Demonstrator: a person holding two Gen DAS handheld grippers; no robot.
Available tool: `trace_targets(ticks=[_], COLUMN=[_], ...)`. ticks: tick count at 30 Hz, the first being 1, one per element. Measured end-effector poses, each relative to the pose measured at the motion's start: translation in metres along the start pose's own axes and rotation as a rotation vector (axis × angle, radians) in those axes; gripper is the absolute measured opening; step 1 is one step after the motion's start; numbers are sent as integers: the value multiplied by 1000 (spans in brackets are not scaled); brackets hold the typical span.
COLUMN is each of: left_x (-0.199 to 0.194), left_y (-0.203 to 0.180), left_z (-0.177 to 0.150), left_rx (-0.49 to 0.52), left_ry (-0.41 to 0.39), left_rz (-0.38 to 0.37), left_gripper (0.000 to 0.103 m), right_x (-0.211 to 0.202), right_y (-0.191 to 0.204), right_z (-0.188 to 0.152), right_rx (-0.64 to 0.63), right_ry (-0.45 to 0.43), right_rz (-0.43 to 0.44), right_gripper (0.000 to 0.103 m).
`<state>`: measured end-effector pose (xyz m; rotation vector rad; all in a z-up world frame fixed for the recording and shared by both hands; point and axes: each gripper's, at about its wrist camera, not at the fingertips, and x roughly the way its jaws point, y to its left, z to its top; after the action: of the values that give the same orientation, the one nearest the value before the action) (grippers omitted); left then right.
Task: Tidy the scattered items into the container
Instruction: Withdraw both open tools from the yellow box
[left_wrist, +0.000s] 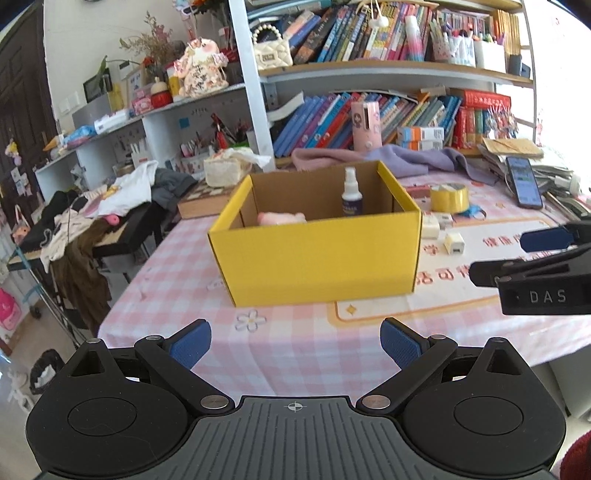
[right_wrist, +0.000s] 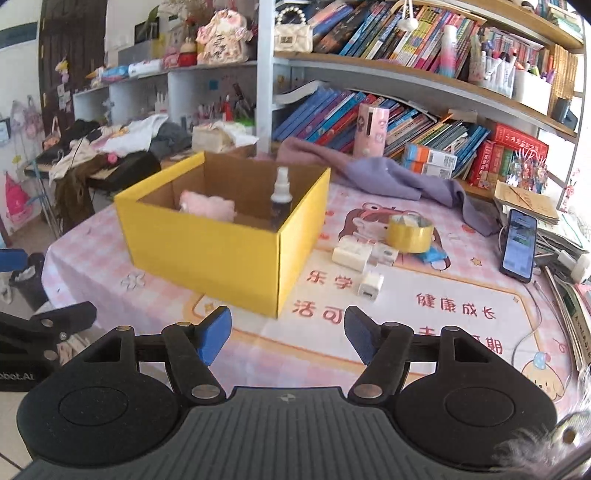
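Hovering near the tabletop (right_wrist: 461, 295) edge, the left claw (left_wrist: 295, 345) and right claw (right_wrist: 287, 334) both gape empty. Far ahead, the yellow box (right_wrist: 207, 254) holds a spray bottle (right_wrist: 281, 195) and pink plush (right_wrist: 208, 206). White chargers (right_wrist: 352, 254) and yellow tape roll (right_wrist: 409, 234) lie right of it.

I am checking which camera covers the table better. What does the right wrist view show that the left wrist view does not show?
Only the right wrist view shows all three white chargers clearly and the blue packet by the tape. Only the left wrist view shows the right gripper from the side. Both show the yellow box holding the spray bottle and pink toy, the tape roll and the phone.
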<state>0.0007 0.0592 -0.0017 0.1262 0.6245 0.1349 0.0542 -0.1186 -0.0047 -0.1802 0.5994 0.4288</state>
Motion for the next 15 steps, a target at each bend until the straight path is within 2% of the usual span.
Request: trace_targets(ticks=[6, 15], left_x=[0, 11], left_y=[-2, -10], left_z=[-5, -11], left_rx=[-12, -30], left_ry=[11, 70], left_rz=[-8, -68], left_gripper=[100, 100], right_x=[-4, -5], right_y=[5, 1], right_z=[-5, -14], right_rx=[-27, -64], right_ry=[10, 57], right_rz=[3, -14], right_gripper=[74, 81])
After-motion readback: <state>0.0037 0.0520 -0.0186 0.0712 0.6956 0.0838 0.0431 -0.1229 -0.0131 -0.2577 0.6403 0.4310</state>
